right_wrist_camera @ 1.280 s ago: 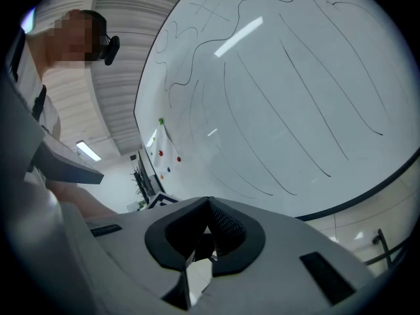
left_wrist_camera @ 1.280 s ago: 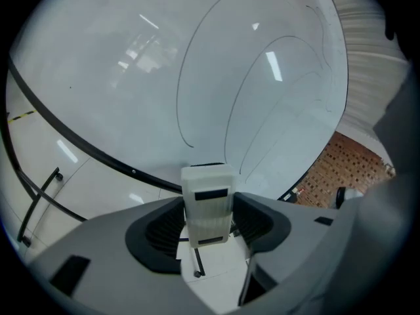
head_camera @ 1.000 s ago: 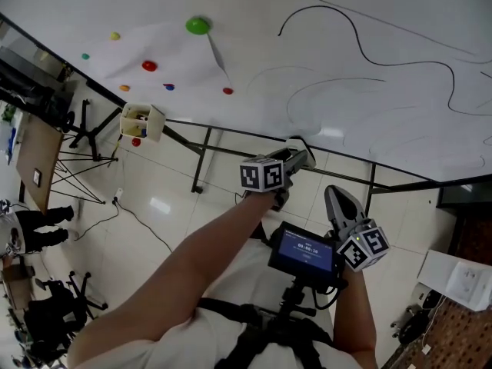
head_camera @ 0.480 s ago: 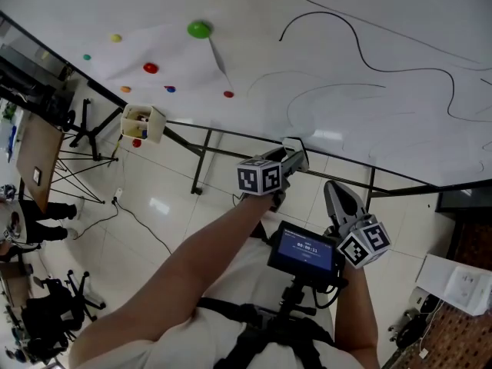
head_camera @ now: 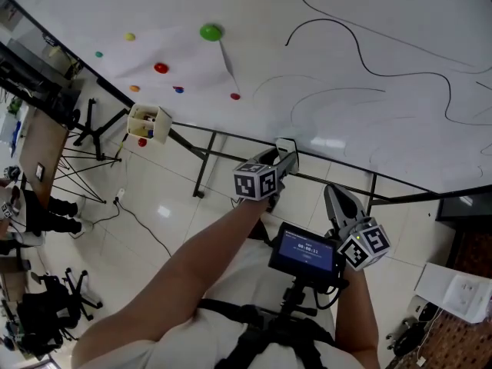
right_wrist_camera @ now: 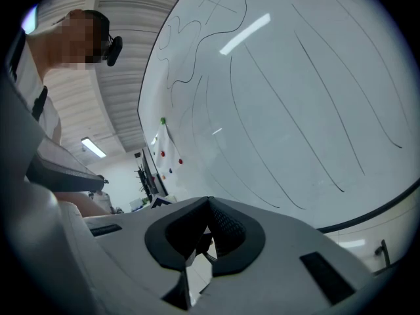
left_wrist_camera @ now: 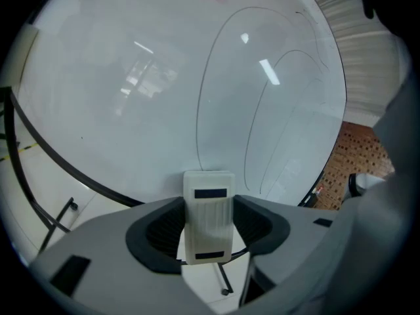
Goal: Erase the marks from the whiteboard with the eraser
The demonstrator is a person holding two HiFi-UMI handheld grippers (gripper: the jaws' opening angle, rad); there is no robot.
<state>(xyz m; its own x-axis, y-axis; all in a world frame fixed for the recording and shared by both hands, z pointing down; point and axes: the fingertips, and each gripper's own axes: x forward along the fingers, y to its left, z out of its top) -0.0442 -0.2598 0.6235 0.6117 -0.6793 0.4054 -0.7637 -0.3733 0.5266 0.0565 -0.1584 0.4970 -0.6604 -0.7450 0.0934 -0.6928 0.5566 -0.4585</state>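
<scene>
The whiteboard (head_camera: 346,60) carries long thin black curved marks (head_camera: 338,31), which also show in the left gripper view (left_wrist_camera: 200,110). My left gripper (head_camera: 283,154) holds the white ribbed eraser (head_camera: 286,145) just below the board's lower edge. In the left gripper view the eraser (left_wrist_camera: 208,222) stands upright between the dark pads (left_wrist_camera: 161,228); the jaws are closing on it, and my left gripper (left_wrist_camera: 208,205) points at the board. My right gripper (head_camera: 338,198) hangs lower right, shut and empty, its tips meeting (right_wrist_camera: 209,205).
Coloured magnets, green (head_camera: 211,31) and red (head_camera: 161,68), dot the board's left part. A small box of markers (head_camera: 148,121) hangs at its lower edge. The board's stand legs (head_camera: 206,160), a tripod (head_camera: 88,133) and a chest-mounted screen (head_camera: 306,252) lie below.
My left gripper has shifted a little to the left along the board's lower edge with the eraser in it. The right gripper has stayed put.
</scene>
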